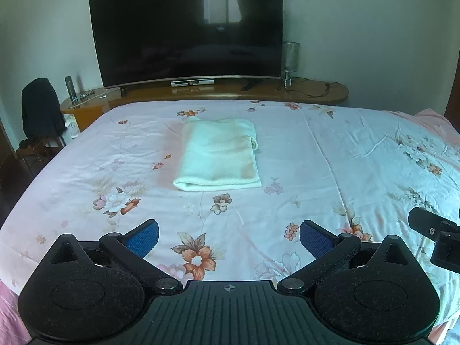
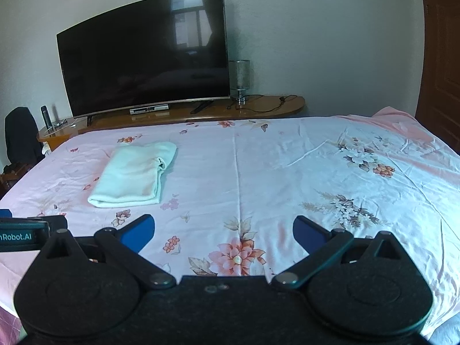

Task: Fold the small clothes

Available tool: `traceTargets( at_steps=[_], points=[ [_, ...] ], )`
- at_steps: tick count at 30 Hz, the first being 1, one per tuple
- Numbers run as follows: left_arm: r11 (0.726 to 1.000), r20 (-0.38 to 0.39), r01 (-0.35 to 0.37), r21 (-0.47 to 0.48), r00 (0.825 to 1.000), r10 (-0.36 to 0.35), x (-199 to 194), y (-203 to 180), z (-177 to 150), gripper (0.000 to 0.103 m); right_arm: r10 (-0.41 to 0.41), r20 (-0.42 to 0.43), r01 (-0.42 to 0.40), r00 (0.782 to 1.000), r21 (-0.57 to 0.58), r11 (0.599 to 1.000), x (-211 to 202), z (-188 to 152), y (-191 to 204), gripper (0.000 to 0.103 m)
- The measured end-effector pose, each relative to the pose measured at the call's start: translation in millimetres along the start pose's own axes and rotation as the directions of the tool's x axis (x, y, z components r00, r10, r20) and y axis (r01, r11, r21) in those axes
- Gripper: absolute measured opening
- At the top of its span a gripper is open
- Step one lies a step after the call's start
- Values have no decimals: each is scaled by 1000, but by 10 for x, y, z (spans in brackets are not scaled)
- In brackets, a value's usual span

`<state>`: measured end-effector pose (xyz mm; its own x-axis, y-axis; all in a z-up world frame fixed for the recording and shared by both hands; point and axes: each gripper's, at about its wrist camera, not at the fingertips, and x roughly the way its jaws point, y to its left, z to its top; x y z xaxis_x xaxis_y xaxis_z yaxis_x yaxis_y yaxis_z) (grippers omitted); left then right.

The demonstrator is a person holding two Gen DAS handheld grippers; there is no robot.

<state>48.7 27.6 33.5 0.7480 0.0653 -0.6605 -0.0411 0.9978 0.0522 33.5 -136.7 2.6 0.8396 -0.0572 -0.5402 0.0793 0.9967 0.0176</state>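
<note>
Both grippers hang over the near part of the bed, jaws spread wide, nothing held. Left gripper: blue-padded fingers apart, only floral sheet between them. Right gripper: same condition, and its black body shows at the right edge of the left wrist view.

Pale mint-white terry garment, already folded into a thick rectangle, lies flat on the pink floral bedsheet, well ahead of the left gripper and ahead-left of the right. Nearest edge is a rounded fold; a loose rolled end sticks out at the far right side. Large black curved television on a wooden console stands beyond the bed, clear of the work.

Judgement: folding looks largely done; what remains is one more fold or a tidy-up of the loose end.

Method notes for the step:
- Bring each gripper to one near corner of the bundle, staying low.
- Pinch all layers at once, not only the top ply, or the stack will shear.
- Lift both corners level and carry them over together.
- Tuck the rolled end first so it does not bulge.
</note>
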Motion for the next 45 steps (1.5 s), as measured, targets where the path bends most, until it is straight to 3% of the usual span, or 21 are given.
traceTargets(
  at_steps=[45],
  points=[
    [1000,-20,23,-15,1000,-24,186,-93,36,103,-8,-16,9,1000,6,1000,147,-2,-50,102]
  ],
)
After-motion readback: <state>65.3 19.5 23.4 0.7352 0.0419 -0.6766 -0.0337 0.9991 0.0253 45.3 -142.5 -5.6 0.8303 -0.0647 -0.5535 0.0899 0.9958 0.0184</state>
